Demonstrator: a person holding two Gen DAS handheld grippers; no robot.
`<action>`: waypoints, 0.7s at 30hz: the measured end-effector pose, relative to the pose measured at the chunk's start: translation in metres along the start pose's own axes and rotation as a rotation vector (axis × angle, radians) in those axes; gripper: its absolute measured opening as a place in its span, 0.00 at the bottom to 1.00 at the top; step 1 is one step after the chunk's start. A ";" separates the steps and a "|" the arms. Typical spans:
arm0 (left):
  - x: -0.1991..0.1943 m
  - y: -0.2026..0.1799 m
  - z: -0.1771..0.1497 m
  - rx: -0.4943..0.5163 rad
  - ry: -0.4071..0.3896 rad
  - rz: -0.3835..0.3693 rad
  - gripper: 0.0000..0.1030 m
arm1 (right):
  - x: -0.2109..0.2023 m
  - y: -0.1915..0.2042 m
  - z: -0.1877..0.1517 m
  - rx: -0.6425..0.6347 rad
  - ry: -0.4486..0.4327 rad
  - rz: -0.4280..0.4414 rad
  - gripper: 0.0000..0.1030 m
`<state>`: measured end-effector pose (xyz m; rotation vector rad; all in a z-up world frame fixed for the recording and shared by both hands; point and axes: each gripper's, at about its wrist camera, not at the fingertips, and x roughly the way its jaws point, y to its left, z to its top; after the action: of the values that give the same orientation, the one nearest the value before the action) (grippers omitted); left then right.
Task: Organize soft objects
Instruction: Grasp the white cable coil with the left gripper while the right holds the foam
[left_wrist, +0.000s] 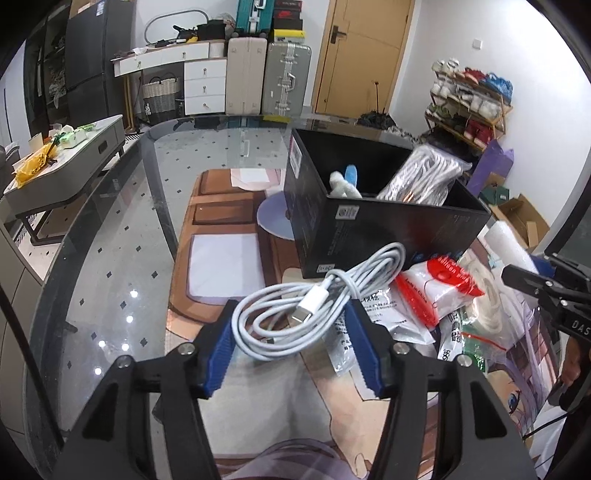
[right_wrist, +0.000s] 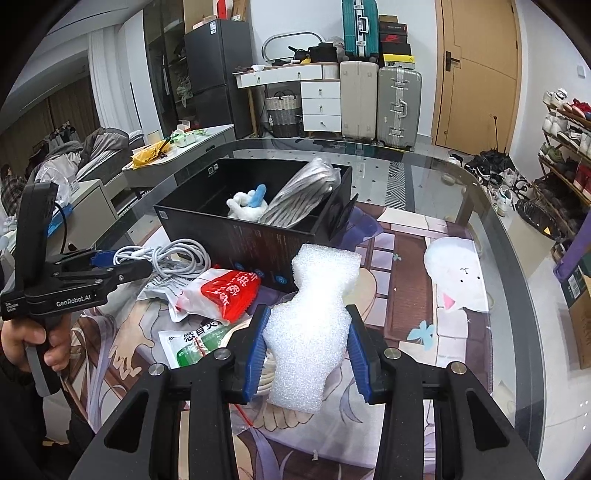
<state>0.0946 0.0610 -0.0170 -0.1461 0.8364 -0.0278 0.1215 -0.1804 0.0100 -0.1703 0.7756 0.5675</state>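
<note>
My left gripper (left_wrist: 291, 314) is shut on a coiled white cable (left_wrist: 295, 310) and holds it above the mat, just in front of the black box (left_wrist: 388, 229). The cable also shows in the right wrist view (right_wrist: 173, 256). My right gripper (right_wrist: 306, 328) is shut on a white foam piece (right_wrist: 314, 325), held upright in front of the box (right_wrist: 236, 236). The box holds a white and blue plush toy (right_wrist: 247, 203) and a bagged bundle of grey cord (right_wrist: 299, 194).
A red and white packet (right_wrist: 221, 291), a green and white packet (right_wrist: 195, 343) and clear bags lie on the printed mat between the grippers. The glass table edge (right_wrist: 517, 295) curves to the right. A shoe rack and boxes stand beyond it.
</note>
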 end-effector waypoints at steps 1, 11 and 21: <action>0.003 -0.001 0.000 0.005 0.009 0.004 0.61 | 0.000 0.001 0.000 -0.004 0.001 0.002 0.39; 0.019 -0.021 0.011 0.090 0.031 0.031 0.81 | 0.000 0.003 -0.001 -0.004 0.006 0.000 0.39; 0.028 -0.028 0.020 0.136 0.046 0.003 0.61 | 0.002 0.000 -0.002 -0.006 0.013 0.003 0.39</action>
<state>0.1294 0.0338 -0.0210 -0.0163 0.8780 -0.0851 0.1215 -0.1802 0.0074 -0.1781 0.7866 0.5718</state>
